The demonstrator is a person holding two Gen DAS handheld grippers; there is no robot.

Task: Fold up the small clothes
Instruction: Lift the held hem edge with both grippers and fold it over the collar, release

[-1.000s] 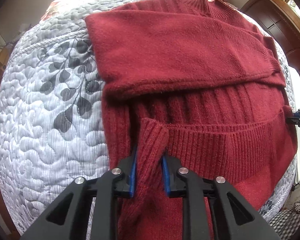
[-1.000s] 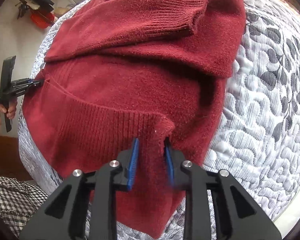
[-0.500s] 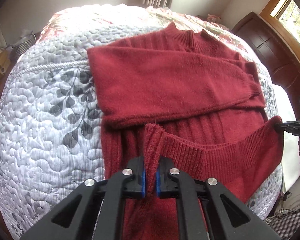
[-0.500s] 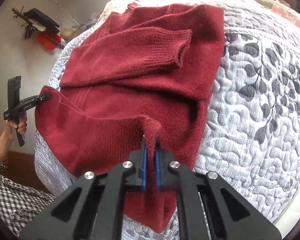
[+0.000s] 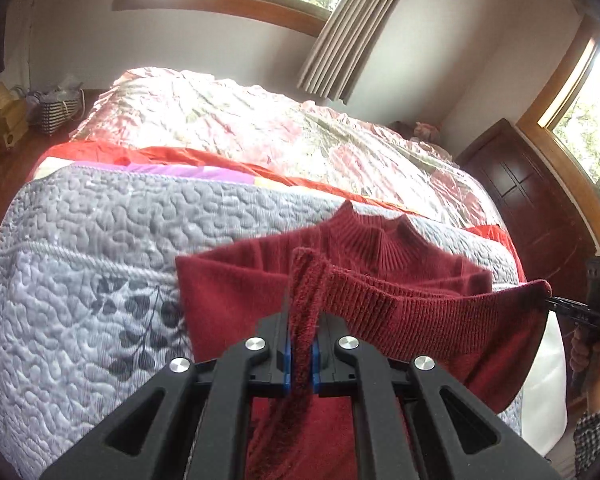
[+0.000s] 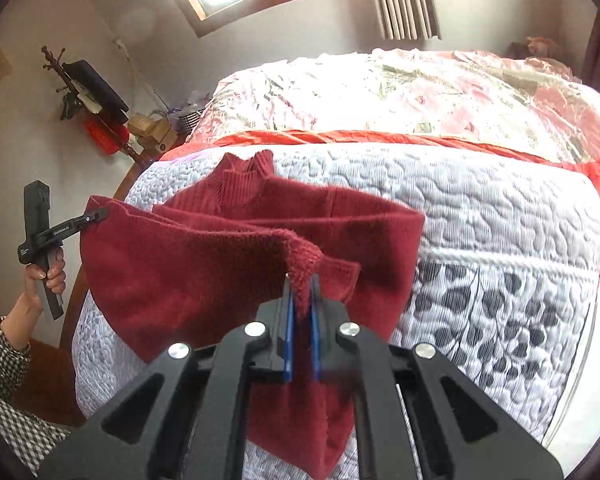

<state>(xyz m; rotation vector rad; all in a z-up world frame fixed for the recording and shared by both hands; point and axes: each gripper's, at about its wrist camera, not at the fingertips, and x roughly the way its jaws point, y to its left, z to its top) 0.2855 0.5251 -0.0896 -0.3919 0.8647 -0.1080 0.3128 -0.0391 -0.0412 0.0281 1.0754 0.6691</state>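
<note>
Mid-fold: my left gripper [image 5: 300, 354] and right gripper [image 6: 301, 334] each clamped on a hem corner of the maroon sweater [image 5: 380, 292], lifted; next carry it forward to the collar [image 5: 374, 236]

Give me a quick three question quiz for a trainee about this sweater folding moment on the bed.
1. True or false: both grippers are shut on the red sweater.
2. Which part does the left gripper pinch: A collar, B ribbed hem, C quilt?
3. Fill in: the sweater's collar rests on the grey ____.

Key: 1 true, the right gripper also clamps the hem; 2 B; 3 quilt.
</note>
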